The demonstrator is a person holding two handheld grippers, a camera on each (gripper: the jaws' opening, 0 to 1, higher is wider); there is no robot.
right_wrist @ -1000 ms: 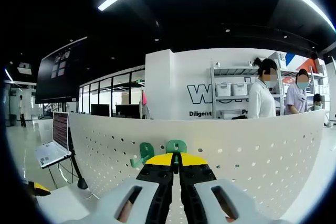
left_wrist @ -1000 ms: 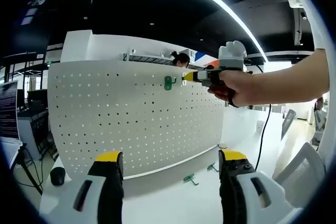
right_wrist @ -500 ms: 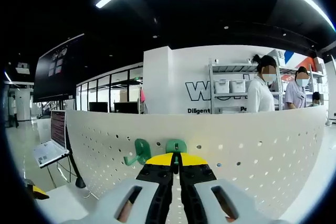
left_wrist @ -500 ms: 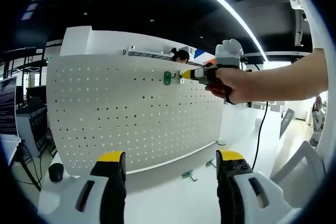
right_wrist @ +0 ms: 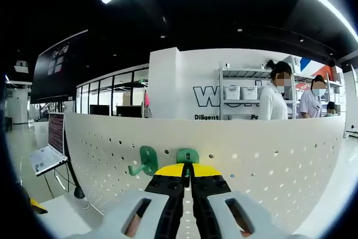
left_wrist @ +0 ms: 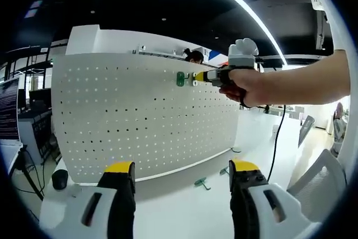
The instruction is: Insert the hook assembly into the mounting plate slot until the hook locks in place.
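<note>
Pegboard (left_wrist: 140, 116) stands upright on my desk (left_wrist: 184, 211). My right hand-held gripper (right_wrist: 187, 167) is clamped on a green hook (right_wrist: 187, 155) against its top row, beside a mounted hook (right_wrist: 144, 160). My left hand-held gripper (left_wrist: 178, 167) hangs open, empty; two spare hooks (left_wrist: 200, 182) lie below.

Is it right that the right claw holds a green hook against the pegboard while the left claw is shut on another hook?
Not quite. The left claw is open and empty in the left gripper view. The right claw does hold a green hook against the pegboard.
</note>
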